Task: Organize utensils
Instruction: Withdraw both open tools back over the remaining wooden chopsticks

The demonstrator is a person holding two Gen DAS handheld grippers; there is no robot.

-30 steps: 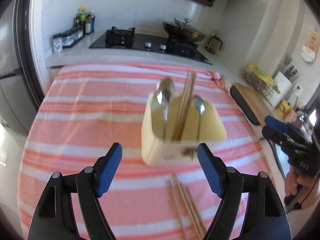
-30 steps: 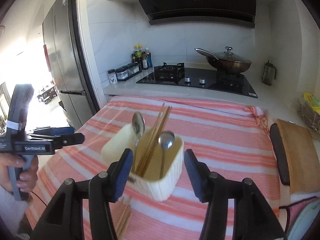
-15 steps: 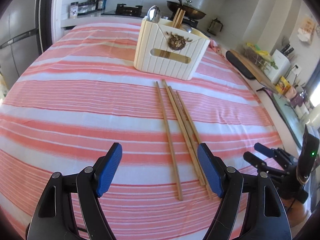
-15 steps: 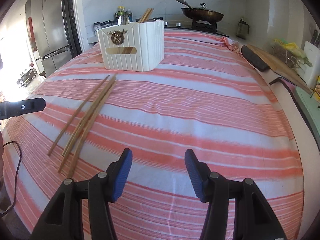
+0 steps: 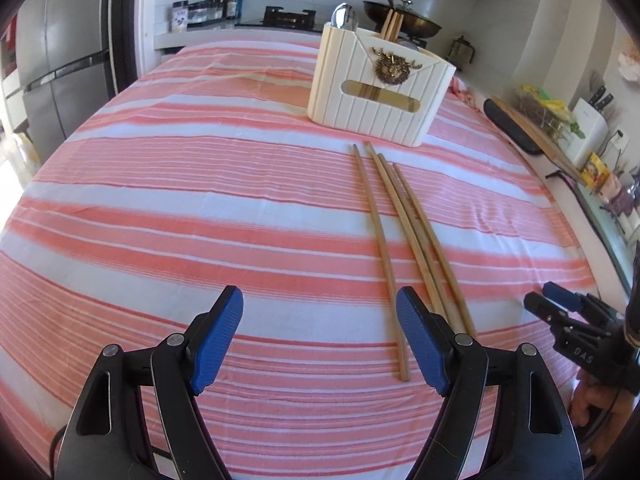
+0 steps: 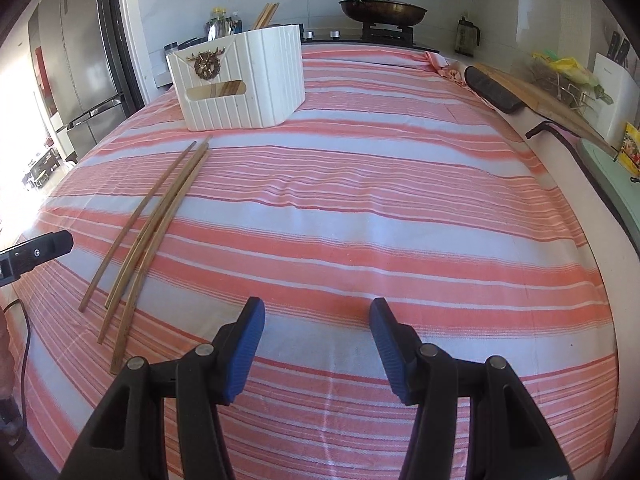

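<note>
Both my grippers hang over the striped tablecloth (image 5: 200, 216), nothing between the pads. My left gripper (image 5: 319, 338) is spread wide and empty; its right pad sits just beside the near ends of the loose chopsticks (image 5: 404, 236). My right gripper (image 6: 317, 346) is released too, jaws parted less wide, holding nothing, over bare cloth right of the chopsticks (image 6: 156, 220).

Four wooden chopsticks lie flat on the cloth, roughly side by side, running from near me toward the far utensil holder (image 5: 380, 92); their far tips stop just short of its front. Left one sits a bit apart from the other three.

The holder is a cream ribbed box, upright on the far part of the table, gold emblem on the front. A spoon (image 5: 345, 18) and more chopsticks (image 5: 393, 24) stand in it.

Behind it on the stove there's a lidded wok (image 6: 382, 10).
</note>
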